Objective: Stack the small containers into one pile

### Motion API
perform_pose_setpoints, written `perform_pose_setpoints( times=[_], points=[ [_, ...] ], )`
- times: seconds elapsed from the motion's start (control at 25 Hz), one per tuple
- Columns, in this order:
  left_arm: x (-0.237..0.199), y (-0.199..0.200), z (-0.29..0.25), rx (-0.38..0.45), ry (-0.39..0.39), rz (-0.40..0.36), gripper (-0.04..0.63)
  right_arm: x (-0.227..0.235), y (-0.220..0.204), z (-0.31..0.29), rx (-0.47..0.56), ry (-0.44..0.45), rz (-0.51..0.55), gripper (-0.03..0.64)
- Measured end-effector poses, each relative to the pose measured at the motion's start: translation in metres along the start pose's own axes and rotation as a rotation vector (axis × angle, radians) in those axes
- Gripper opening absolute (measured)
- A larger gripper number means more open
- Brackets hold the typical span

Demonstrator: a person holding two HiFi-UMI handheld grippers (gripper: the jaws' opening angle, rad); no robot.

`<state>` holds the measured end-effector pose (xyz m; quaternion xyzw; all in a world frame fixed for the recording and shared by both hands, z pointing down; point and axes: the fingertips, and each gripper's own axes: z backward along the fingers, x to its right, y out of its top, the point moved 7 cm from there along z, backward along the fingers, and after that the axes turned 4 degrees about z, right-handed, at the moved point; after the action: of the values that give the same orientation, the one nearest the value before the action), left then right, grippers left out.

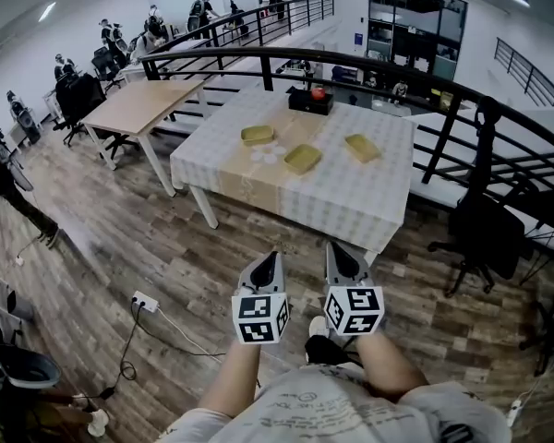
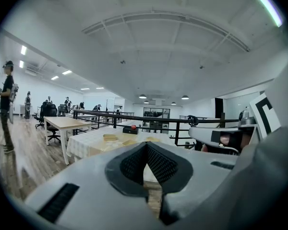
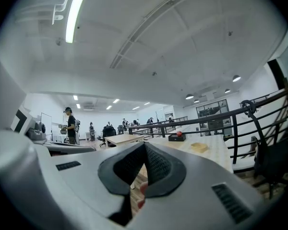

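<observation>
Tabletop (image 1: pixel 369 201) is set with three small containers (image 1: pixel 303 159) centrally, one black box (image 1: pixel 310 101) at its far edge; left gripper (image 1: pixel 270 264) and right gripper (image 1: pixel 342 258) are closed, empty.

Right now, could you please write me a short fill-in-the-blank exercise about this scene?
1. The small yellow shallow containers on the cloth-covered table number ____.
2. The left gripper and the right gripper both have their jaws ____.
3. The black box at the table's far edge bears a round button coloured ____.
Missing words: three; shut; red.
</observation>
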<state>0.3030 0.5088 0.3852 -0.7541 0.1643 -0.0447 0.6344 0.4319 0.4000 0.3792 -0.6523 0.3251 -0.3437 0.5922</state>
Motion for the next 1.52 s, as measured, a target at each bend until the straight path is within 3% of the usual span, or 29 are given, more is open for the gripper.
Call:
perform_pose_setpoints(
  times=[0.4,0.88,1.52],
  points=[
    [-0.028,0.029,-0.101,0.010,0.035,-0.021,0.003,0.046,0.014,-0.108,0.029,0.023,-0.012,-0.002],
    [-0.031,0.064,-0.243,-0.012,0.029,-0.074,0.003,0.129,0.030,-0.225,0.045,0.035,-0.043,-0.002],
    [-0.043,0.064,-0.349,-0.043,0.071,-0.047,0.003,0.187,0.012,-0.306,-0.016,0.030,0.009,-0.002]
  ],
)
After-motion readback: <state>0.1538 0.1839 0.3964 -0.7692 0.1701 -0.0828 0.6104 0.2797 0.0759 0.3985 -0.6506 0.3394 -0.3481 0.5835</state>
